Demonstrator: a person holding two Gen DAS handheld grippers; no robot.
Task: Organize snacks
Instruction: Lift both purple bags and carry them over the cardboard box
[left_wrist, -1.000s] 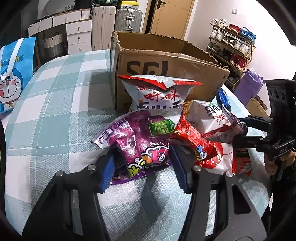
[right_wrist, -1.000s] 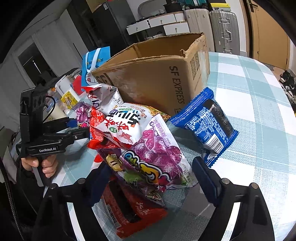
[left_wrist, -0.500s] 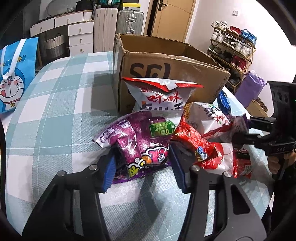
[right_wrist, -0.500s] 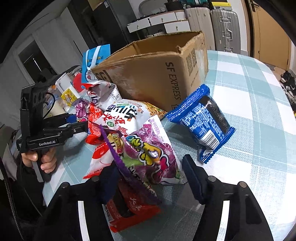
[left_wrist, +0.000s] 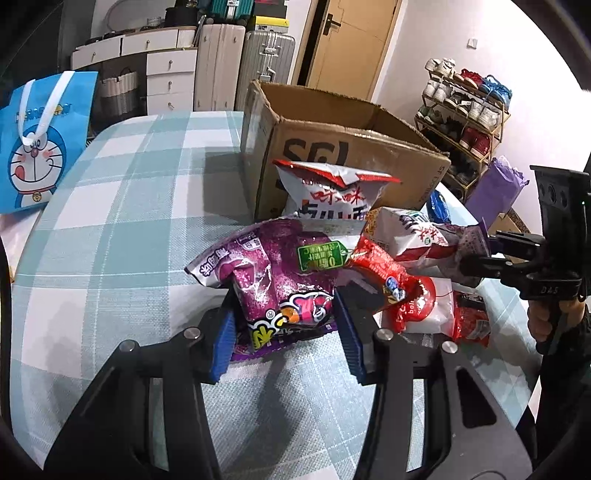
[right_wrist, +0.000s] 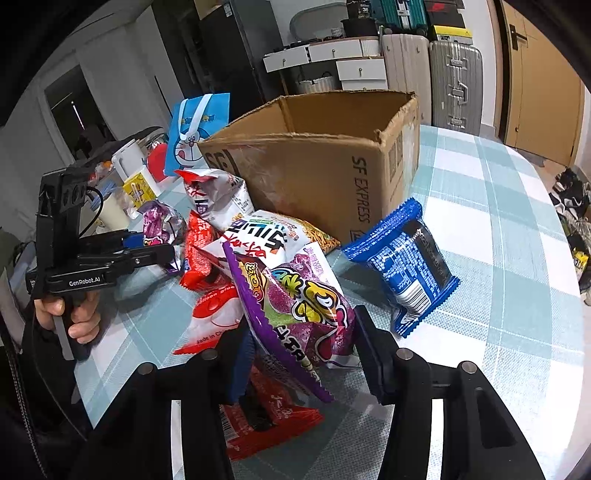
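A pile of snack bags lies in front of an open cardboard box (left_wrist: 354, 155), which also shows in the right wrist view (right_wrist: 332, 162). My left gripper (left_wrist: 284, 334) is shut on a glittery purple snack bag (left_wrist: 273, 273), pinching its near end. My right gripper (right_wrist: 303, 354) is shut on a purple candy bag (right_wrist: 306, 306) and tilts it up on edge. A white and red chip bag (left_wrist: 332, 195) leans on the box. A red and white bag (left_wrist: 402, 295) lies between the two grippers. A blue cookie pack (right_wrist: 406, 266) lies beside the box.
The round table has a teal checked cloth (left_wrist: 110, 221). A blue cartoon gift bag (left_wrist: 37, 136) stands at the far left edge. A red packet (right_wrist: 266, 424) lies under my right gripper. Bottles and cups (right_wrist: 129, 184) stand behind the pile. A shoe rack (left_wrist: 465, 118) stands beyond the table.
Both grippers have closed on their bags. My right gripper has squeezed the purple candy bag and lifted it from flat to tilted on edge. My left gripper narrowed on the glittery purple bag.
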